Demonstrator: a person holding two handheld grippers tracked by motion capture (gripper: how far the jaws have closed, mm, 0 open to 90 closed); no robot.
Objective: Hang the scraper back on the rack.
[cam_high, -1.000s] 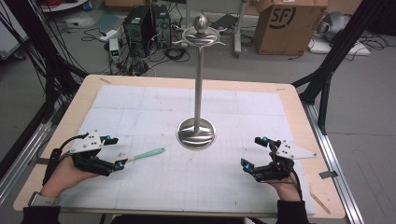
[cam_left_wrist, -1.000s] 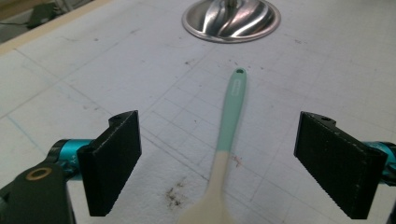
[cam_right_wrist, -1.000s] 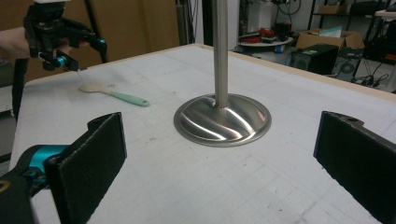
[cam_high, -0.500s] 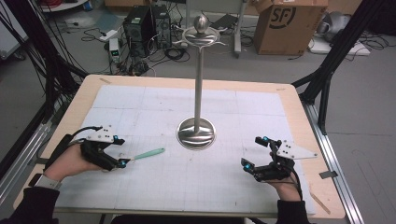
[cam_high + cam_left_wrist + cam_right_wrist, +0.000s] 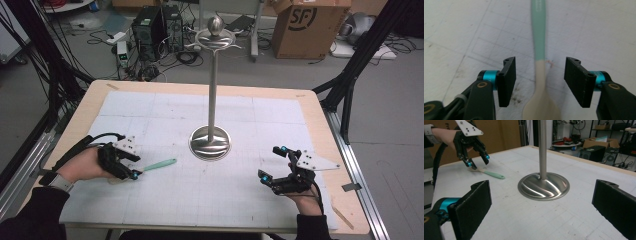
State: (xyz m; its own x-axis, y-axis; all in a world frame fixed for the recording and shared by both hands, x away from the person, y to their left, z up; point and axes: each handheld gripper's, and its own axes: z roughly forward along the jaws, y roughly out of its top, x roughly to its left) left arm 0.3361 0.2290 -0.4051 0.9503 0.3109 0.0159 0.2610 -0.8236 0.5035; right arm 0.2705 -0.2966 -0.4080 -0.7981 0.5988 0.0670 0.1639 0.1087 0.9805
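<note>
Left gripper point(image 5: 131, 169) has tipped down over the spoon point(image 5: 155, 165), jaws spread either side of its neck, not yet gripping. The spoon lies flat on the table point(image 5: 280, 100), left of the metal stand point(image 5: 210, 142). Right gripper point(image 5: 272, 162), jaws spread, holds nothing right of the stand. A pickup seems imminent.
</note>
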